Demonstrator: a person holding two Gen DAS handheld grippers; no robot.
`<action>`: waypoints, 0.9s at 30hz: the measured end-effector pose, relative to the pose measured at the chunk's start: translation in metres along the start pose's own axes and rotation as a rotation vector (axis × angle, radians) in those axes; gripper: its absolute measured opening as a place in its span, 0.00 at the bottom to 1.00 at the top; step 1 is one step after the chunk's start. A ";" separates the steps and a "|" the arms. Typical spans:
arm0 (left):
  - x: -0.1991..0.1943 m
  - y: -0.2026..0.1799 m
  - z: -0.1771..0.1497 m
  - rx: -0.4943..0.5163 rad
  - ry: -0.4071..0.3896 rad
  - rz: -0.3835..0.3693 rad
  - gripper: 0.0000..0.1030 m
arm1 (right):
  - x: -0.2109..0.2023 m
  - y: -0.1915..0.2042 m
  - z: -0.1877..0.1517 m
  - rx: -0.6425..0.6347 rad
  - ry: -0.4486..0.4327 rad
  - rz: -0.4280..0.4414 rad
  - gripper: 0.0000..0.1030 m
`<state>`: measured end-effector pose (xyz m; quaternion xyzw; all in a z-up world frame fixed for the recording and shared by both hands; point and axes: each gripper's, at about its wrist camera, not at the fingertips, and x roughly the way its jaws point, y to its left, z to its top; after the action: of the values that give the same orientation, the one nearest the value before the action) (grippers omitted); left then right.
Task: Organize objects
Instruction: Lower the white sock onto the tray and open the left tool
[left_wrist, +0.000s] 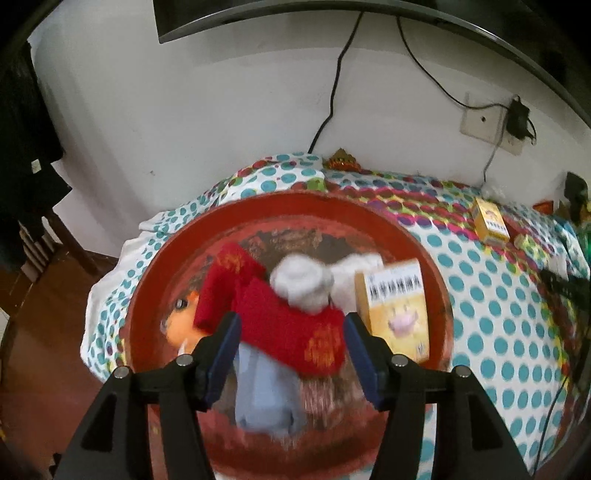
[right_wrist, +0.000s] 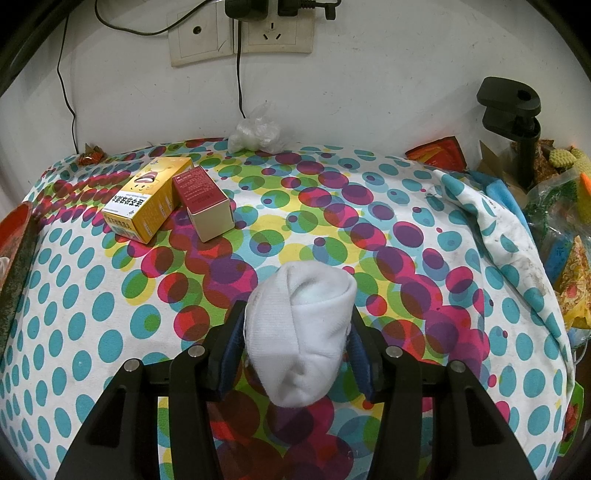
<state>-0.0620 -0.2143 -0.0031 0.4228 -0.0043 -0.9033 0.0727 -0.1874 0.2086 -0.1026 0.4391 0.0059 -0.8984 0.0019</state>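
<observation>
In the left wrist view a round red tray (left_wrist: 155, 266) holds a red sock (left_wrist: 273, 310), a second red sock (left_wrist: 225, 273), a grey-white rolled sock (left_wrist: 301, 280), a yellow box (left_wrist: 399, 314), an orange toy (left_wrist: 181, 325) and a pale blue cloth item (left_wrist: 266, 391). My left gripper (left_wrist: 291, 321) hangs open over the tray, its pads clear of the red sock below. In the right wrist view my right gripper (right_wrist: 297, 314) is shut on a rolled white sock (right_wrist: 299, 332) above the dotted tablecloth (right_wrist: 332, 221).
A yellow box (right_wrist: 147, 195) and a dark red box (right_wrist: 205, 201) lie together at the back left of the table. The tray's edge (right_wrist: 14, 236) shows at far left. A crumpled plastic bag (right_wrist: 255, 133) sits by the wall. A black clamp stand (right_wrist: 517, 122) and packets (right_wrist: 561, 229) crowd the right side.
</observation>
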 end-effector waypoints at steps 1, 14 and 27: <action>-0.004 -0.001 -0.006 -0.001 0.005 -0.005 0.57 | 0.000 -0.001 0.000 -0.003 0.000 -0.003 0.46; -0.040 0.015 -0.070 -0.046 -0.041 0.008 0.57 | -0.003 0.000 0.000 -0.033 -0.008 -0.056 0.40; -0.037 0.051 -0.096 -0.137 -0.013 0.026 0.57 | -0.055 0.052 0.000 -0.122 -0.056 0.038 0.40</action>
<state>0.0412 -0.2546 -0.0332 0.4109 0.0517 -0.9031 0.1133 -0.1529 0.1567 -0.0599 0.4130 0.0522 -0.9081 0.0461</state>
